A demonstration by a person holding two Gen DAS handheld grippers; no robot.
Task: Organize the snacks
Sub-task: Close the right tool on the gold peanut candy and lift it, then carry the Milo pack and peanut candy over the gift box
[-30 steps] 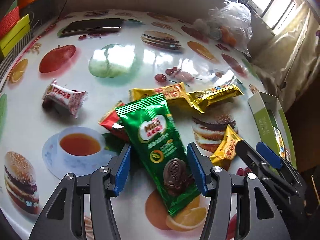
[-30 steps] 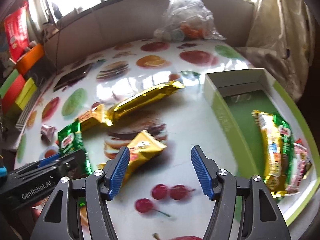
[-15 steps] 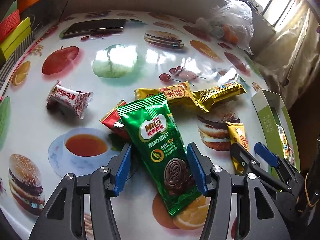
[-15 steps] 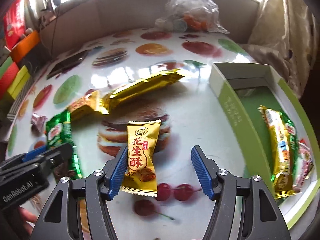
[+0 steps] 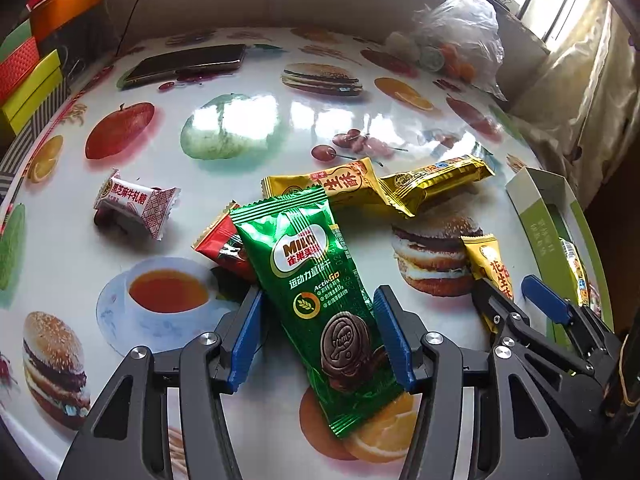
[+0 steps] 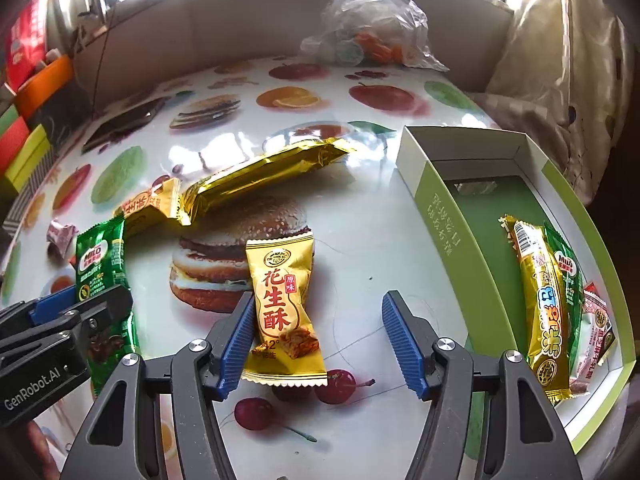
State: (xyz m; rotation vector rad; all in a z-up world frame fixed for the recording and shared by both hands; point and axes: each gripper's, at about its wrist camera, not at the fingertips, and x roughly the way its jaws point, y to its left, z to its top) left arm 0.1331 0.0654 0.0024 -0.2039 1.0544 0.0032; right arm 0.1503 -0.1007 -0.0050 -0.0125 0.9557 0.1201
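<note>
Left gripper (image 5: pixel 318 332) spread, straddling green foil Milo wafer packet (image 5: pixel 316 280) lying flat on glossy food-print bench (image 5: pixel 240 92), atop red wrapper (image 5: pixel 222 242). Right gripper (image 6: pixel 316 340) spread wide, small yellow peanut-candy packet (image 6: pixel 284 300) touching its left finger only. Best to centre each packet, squeeze mid-body, avoid snagging red wrapper, then drop into green-lined cardboard box (image 6: pixel 436 204) holding 3 or so snacks.

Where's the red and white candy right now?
In the left wrist view the red and white candy lies alone on the table's left side, above the printed teacup and left of the green Milo packet.
</note>
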